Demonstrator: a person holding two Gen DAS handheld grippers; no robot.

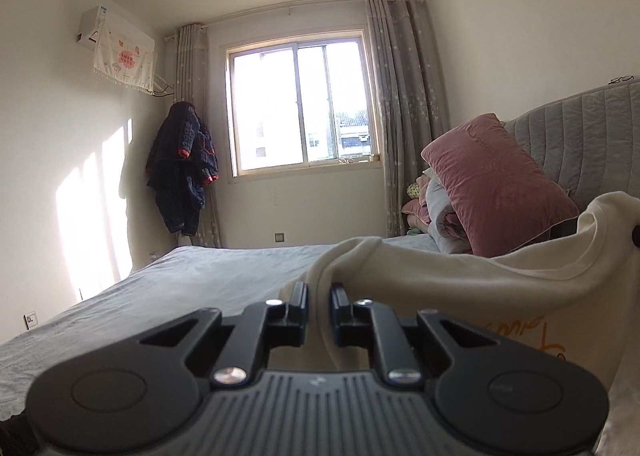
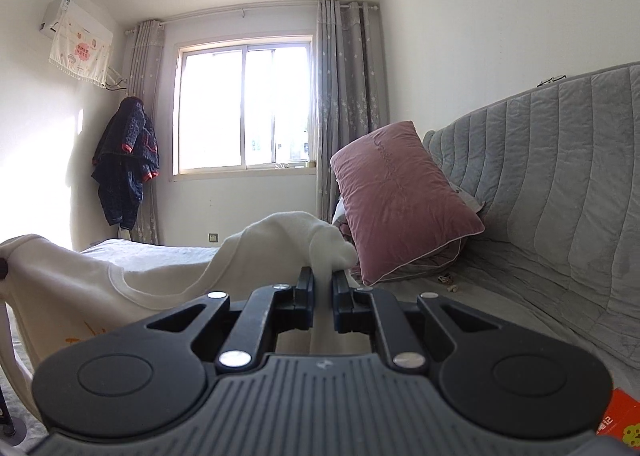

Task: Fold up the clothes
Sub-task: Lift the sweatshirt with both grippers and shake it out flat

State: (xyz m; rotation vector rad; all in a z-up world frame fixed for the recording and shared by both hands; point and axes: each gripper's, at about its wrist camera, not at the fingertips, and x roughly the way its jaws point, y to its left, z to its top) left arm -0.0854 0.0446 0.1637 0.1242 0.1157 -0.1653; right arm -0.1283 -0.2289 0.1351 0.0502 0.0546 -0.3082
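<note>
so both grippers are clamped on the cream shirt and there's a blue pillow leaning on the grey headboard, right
Not quite: the pillow is dusty pink, not blue, as the right wrist view shows. The rest holds: the left gripper and the right gripper are each clamped on the cream shirt, and the pillow leans against the grey headboard.

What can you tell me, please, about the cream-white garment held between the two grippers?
The cream-white garment looks like a soft knit top with a ribbed round neckline and orange handwritten-style lettering on its front. It hangs spread above the grey bed, sagging in the middle. The left gripper and the right gripper are each shut on a bunched piece of its upper edge, apparently a shoulder. Its lower part falls out of view.
</note>
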